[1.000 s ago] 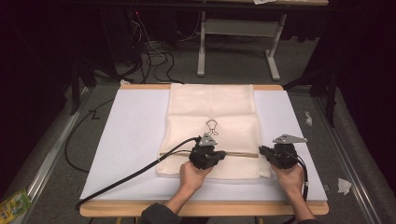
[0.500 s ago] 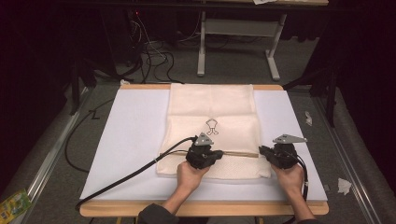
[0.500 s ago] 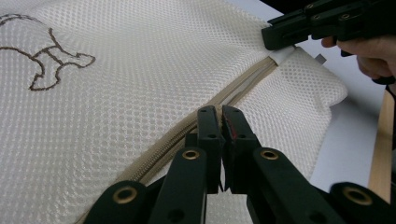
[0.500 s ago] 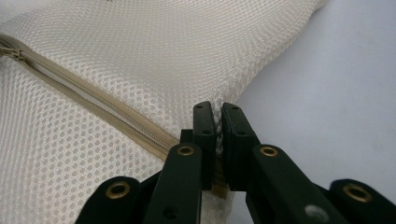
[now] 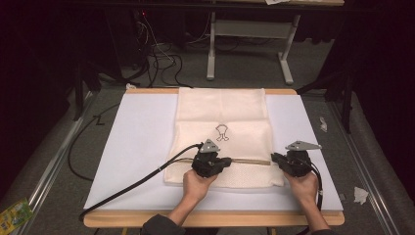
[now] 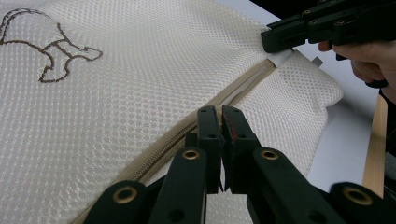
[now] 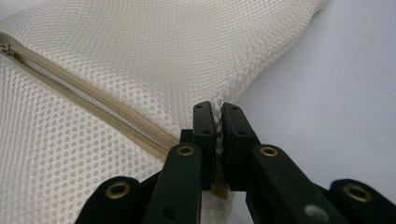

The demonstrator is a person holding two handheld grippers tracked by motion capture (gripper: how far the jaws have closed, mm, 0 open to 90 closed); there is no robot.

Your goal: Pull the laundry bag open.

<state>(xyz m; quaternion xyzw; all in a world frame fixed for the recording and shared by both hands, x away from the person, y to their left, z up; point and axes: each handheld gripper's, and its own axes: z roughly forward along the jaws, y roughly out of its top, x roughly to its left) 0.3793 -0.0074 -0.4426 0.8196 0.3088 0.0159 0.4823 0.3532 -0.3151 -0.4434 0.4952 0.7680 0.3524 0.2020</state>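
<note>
Mesh bag [image 5: 222,142] near tabletop's front edge. Left gripper [image 6: 218,116] clamped on zipper [image 6: 243,86] midway; right gripper [image 7: 217,116] clamped on bag's end. Zipping seemingly half done.

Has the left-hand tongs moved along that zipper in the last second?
Yes, slightly. In the high view the left tongs has slid leftward along the zipper, away from the right tongs, judged against the small printed figure on the mesh bag.

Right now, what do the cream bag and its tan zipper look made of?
The cream mesh bag looks like soft, matte synthetic netting, with small regular holes throughout. The tan zipper seems to be woven fabric tape with fine, likely plastic, teeth; I can't confirm that. Both grippers are clamped on it.
</note>
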